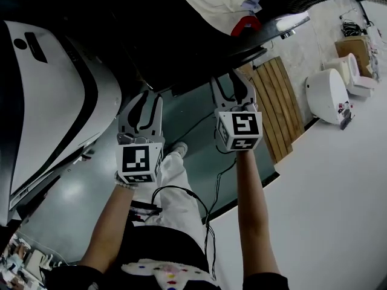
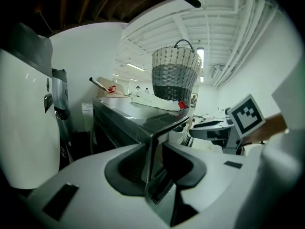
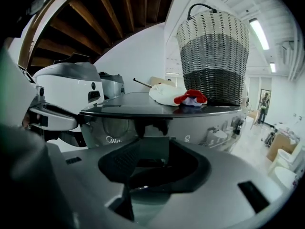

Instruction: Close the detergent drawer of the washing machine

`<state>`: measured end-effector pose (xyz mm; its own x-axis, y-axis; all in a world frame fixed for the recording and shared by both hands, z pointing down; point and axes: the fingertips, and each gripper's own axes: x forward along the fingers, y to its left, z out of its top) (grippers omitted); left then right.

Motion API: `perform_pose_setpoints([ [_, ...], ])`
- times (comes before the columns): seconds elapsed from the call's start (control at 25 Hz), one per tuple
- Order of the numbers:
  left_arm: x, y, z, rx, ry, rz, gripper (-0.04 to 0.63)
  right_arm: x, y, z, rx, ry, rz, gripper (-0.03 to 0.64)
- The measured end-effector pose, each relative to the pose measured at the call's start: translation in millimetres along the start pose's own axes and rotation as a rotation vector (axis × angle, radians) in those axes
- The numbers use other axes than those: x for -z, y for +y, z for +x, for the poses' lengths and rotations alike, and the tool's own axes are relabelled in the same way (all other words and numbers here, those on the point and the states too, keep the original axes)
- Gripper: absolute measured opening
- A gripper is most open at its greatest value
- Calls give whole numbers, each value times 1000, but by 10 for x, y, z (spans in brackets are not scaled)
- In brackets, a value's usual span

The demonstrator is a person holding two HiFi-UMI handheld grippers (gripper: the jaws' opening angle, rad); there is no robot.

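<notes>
Wicker basket (image 3: 214, 56) atop washing machine (image 3: 143, 103), contents hidden, left gripper (image 2: 153, 178) open astride its edge, right gripper (image 3: 148, 168) open

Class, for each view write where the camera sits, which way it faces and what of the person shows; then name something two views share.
Head view: on the person's head, looking steeply down; shows left gripper, right gripper, both forearms and white-trousered legs.
Left gripper view: on the left gripper, looking along its jaws at the washing machine edge; right gripper shows at right.
Right gripper view: on the right gripper, facing the washing machine front; left gripper shows at left.
Shared: both gripper views show the wicker basket.
</notes>
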<state>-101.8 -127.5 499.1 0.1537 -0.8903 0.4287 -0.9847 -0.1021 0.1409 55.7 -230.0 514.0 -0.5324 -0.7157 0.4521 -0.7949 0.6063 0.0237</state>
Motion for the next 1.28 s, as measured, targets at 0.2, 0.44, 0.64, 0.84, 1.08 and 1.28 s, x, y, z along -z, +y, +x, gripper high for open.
perform_pose_setpoints([
  [0.2,-64,-30,-105,69,3,51,104,-137,73,-258,47,-30,32,152],
  [0.44,-386,-163,-247,184,-40,120,11,-344,102,-700,142,-84,75,5],
  [0.64,-709,-343,-370,267,-81,172,11,-497,218,-1013,167,-115,98,5],
  [0.84,-1056,-568,-549,349,-146,212,11,-645,356,-1363,189,-144,117,5],
  [1.08,-1241,-774,-782,436,-162,248,11,-839,415,-1779,220,-181,142,5],
  [1.28,-1349,-901,-998,479,-177,226,11,-1149,455,-2105,242,-265,130,5],
])
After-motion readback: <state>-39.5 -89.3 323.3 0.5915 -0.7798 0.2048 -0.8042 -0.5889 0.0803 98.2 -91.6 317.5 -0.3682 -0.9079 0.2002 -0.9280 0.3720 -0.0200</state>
